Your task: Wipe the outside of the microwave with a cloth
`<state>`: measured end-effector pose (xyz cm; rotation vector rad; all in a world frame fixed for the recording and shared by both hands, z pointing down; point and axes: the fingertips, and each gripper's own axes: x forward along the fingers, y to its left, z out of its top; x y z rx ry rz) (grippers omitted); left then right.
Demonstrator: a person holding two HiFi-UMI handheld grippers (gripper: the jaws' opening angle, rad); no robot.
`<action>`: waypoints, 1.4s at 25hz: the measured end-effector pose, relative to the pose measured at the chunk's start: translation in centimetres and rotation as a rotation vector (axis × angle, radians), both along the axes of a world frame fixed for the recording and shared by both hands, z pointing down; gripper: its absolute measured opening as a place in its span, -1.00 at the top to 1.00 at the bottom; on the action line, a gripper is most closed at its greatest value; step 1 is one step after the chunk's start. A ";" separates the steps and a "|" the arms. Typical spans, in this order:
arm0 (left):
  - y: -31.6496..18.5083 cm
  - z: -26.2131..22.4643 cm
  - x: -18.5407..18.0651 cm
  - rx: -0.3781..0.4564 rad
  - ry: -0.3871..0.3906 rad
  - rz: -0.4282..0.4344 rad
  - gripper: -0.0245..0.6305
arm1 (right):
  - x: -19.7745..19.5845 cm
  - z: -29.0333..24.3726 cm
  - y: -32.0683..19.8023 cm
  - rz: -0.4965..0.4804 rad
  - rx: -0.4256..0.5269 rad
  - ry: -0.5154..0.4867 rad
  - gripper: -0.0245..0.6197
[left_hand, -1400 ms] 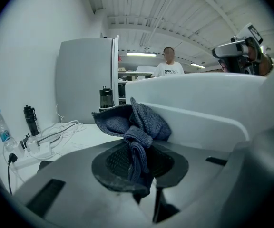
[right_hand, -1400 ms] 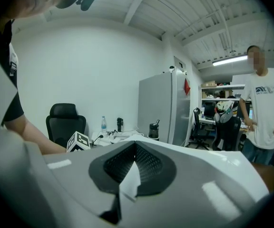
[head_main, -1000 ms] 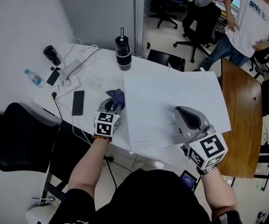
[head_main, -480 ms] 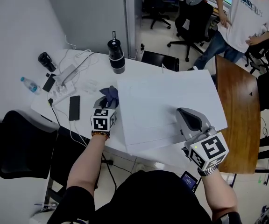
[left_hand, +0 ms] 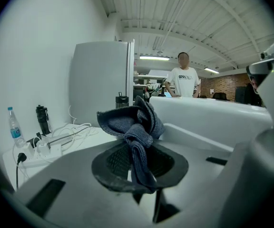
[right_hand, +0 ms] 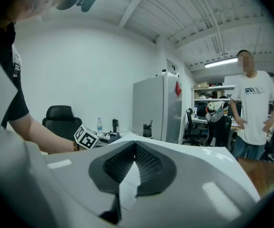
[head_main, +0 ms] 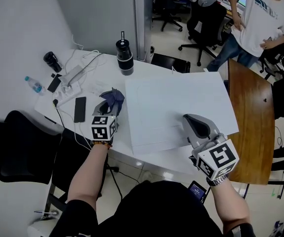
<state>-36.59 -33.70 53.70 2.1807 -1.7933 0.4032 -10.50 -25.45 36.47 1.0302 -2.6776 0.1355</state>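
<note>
The microwave (head_main: 176, 102) is a big white box taking up most of the white worktop (head_main: 110, 78), and from above only its flat top shows. The left gripper (head_main: 107, 106) is just off the microwave's left side, near the front corner. Its jaws are clamped narrow on a dark blue cloth (head_main: 113, 98). The cloth bunches up in a knot above the pads, with a tail hanging down between them. From where I stand I cannot tell whether the cloth touches the microwave's side or hangs just clear of it.

The right gripper (head_main: 190, 118) is over the microwave's top, towards the front right corner. Its jaws are pressed together with nothing between them.

Left of the microwave on the worktop lie a black phone (head_main: 80, 109) and a power strip (head_main: 73, 76) with white cables. Further left are a small water bottle (head_main: 35, 84) and a black bottle (head_main: 52, 61). A black flask (head_main: 124, 58) stands just behind the microwave's back left corner. A black office chair (head_main: 14, 149) sits well to the left of the microwave, off the worktop's edge. A wooden table (head_main: 253, 112) runs along the microwave's right side. Beyond the microwave, past that table, a person (head_main: 260, 19) in a white T-shirt and jeans stands with hands on hips.
</note>
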 end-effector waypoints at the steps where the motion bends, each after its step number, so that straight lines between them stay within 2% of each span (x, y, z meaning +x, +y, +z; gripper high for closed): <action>1: 0.5 -0.5 -0.1 0.010 -0.001 -0.002 0.71 | -0.3 -0.1 0.3 -0.011 0.001 -0.002 0.92; 12: 9.0 -6.4 1.4 0.118 -0.029 -0.044 0.71 | -0.8 -0.6 5.8 -0.151 0.007 -0.032 0.89; 21: 18.9 -11.4 7.0 0.199 -0.070 -0.065 0.71 | 1.5 -0.3 12.2 -0.289 -0.020 -0.055 0.78; 30: 28.3 -12.3 14.4 0.214 -0.055 0.013 0.71 | 1.0 1.9 19.6 -0.469 -0.074 -0.043 0.54; 35: 31.7 -12.5 17.9 0.228 -0.015 0.084 0.71 | 0.7 3.0 22.7 -0.556 -0.090 -0.032 0.41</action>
